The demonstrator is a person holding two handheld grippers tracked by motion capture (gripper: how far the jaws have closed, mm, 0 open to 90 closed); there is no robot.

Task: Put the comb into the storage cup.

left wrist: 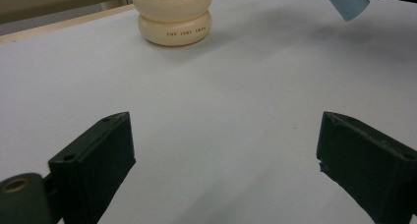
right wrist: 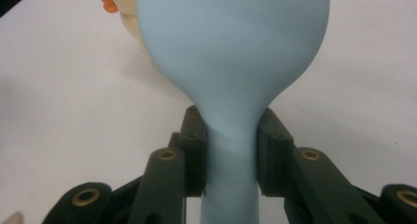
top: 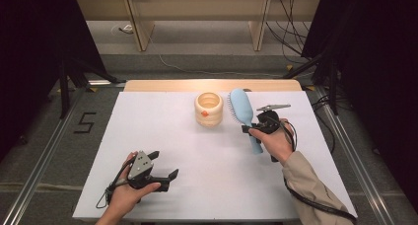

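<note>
High view: a pale blue hairbrush [top: 245, 117] with a long oval head and a tapering handle lies just right of the cream ribbed pot [top: 209, 108], its bristled edge turned toward the pot and its head reaching a little beyond it. The right gripper [top: 252, 128] clamps the brush at the neck, just below the head, with the handle running back under the person's hand. The left gripper [top: 165, 167] rests well away from the pot, at the near left of the white table [top: 197, 185], its jaws spread with nothing between them.

Left gripper view: the two black jaws stand wide apart over bare table; the pot [left wrist: 174, 17] sits far ahead of them, and the blue handle tip [left wrist: 346, 2] shows to its right.

Right gripper view: the smooth blue back of the brush [right wrist: 231, 52] rises from between the jaws, which press on both sides of its narrow neck; the pot [right wrist: 127, 13], with an orange knob, peeks out just behind the head on the left.
</note>
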